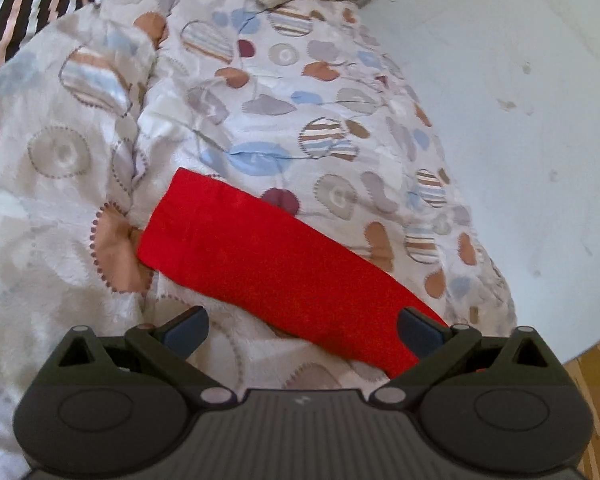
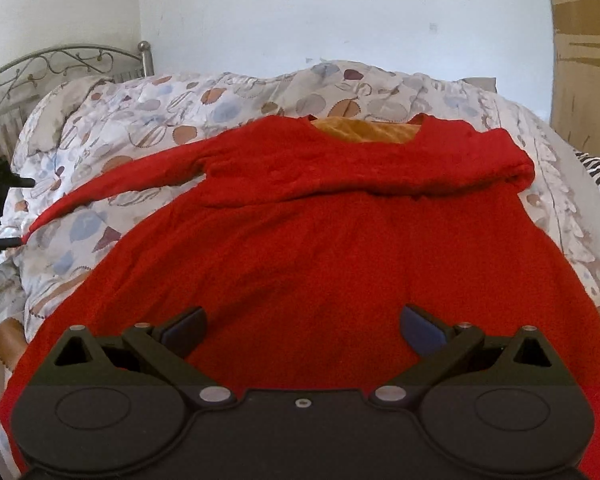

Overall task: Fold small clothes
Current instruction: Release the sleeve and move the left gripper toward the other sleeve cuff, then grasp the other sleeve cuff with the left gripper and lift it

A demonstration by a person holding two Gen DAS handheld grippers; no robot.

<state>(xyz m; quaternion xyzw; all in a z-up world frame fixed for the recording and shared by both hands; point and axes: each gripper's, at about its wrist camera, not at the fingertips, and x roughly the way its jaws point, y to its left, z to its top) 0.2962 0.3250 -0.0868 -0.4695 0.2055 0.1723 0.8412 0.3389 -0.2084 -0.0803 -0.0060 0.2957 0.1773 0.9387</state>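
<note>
A red long-sleeved top (image 2: 320,248) with an orange lining at the neck lies flat on the patterned duvet (image 2: 148,120). Its right sleeve is folded across the chest; its left sleeve stretches out to the left. In the left wrist view that red sleeve (image 1: 260,256) lies diagonally on the duvet (image 1: 260,92). My left gripper (image 1: 302,330) is open and empty, just above the sleeve's near end. My right gripper (image 2: 302,328) is open and empty over the top's lower body.
A white wall (image 1: 520,120) runs along the bed's far side. A metal headboard (image 2: 60,60) stands at the left in the right wrist view. A striped cloth (image 1: 24,8) lies at the bed's edge. A wooden wardrobe (image 2: 584,60) stands at right.
</note>
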